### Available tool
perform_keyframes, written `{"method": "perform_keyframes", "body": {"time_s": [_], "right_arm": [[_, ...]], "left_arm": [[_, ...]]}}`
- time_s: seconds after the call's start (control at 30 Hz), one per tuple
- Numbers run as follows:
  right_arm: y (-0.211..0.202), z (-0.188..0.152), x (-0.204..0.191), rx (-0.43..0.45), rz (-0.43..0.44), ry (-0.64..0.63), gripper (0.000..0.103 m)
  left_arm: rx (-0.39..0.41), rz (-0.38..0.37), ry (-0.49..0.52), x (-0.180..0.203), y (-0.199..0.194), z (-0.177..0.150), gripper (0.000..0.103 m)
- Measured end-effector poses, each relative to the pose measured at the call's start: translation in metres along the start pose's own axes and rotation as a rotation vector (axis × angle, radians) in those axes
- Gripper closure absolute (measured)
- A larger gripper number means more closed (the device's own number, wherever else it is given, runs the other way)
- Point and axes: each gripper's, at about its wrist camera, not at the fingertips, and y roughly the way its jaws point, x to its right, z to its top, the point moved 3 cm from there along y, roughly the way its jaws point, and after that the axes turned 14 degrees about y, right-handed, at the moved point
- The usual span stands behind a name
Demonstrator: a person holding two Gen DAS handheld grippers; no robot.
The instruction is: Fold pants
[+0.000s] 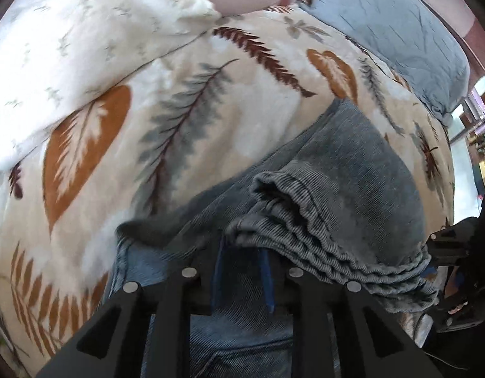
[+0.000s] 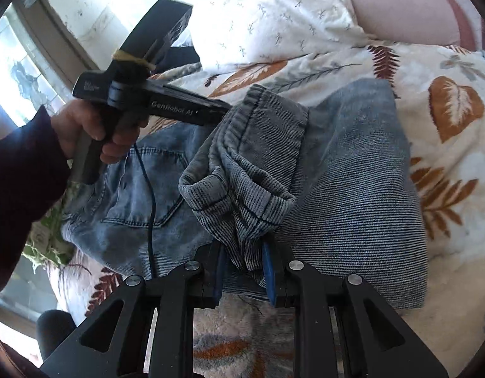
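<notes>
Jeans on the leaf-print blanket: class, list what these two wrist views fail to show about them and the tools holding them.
1. Left wrist view: the left gripper fingertips vanish under the bunched hem of the jeans, so their closure cannot be confirmed.
2. Right wrist view: the waistband end of the jeans is covered by the person's hand and dark sleeve.
3. Left wrist view: the right gripper is cut off by the frame edge.
4. Both views: the leaf-print blanket hides whatever is beneath it.

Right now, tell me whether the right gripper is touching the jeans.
Touching. The right wrist view shows the right gripper with its blue pads closed on a bunched fold of the jeans.
</notes>
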Motion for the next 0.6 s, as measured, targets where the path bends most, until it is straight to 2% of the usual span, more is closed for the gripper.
{"method": "perform_keyframes", "body": {"time_s": [0.07, 0.13, 0.2, 0.27, 0.37, 0.43, 0.5, 0.6], "right_arm": [[0.002, -0.002, 0.000, -0.027, 0.026, 0.018, 0.075], [0.002, -0.001, 0.002, -0.066, 0.072, 0.069, 0.062], [-0.002, -0.001, -0.004, -0.083, 0.118, 0.075, 0.040], [-0.007, -0.002, -0.012, -0.112, 0.165, 0.057, 0.032], [-0.014, 0.001, -0.015, -0.154, 0.260, 0.074, 0.031], [-0.020, 0.008, -0.006, -0.166, 0.302, 0.138, 0.031], [-0.026, 0.019, 0.004, -0.150, 0.320, 0.190, 0.031], [-0.044, 0.037, 0.021, -0.076, 0.323, 0.250, 0.031]], "left_arm": [[0.008, 0.033, -0.025, -0.005, -0.005, -0.005, 0.078], [0.023, 0.039, -0.064, -0.010, -0.012, -0.009, 0.078], [0.042, 0.059, -0.093, -0.013, -0.023, -0.014, 0.078], [0.064, 0.076, -0.117, -0.011, -0.034, -0.019, 0.076], [0.131, 0.086, -0.146, -0.001, -0.058, -0.035, 0.075], [0.170, 0.092, -0.179, 0.004, -0.071, -0.048, 0.067], [0.212, 0.109, -0.220, 0.013, -0.084, -0.062, 0.065], [0.271, 0.130, -0.270, 0.033, -0.096, -0.077, 0.062]]}}
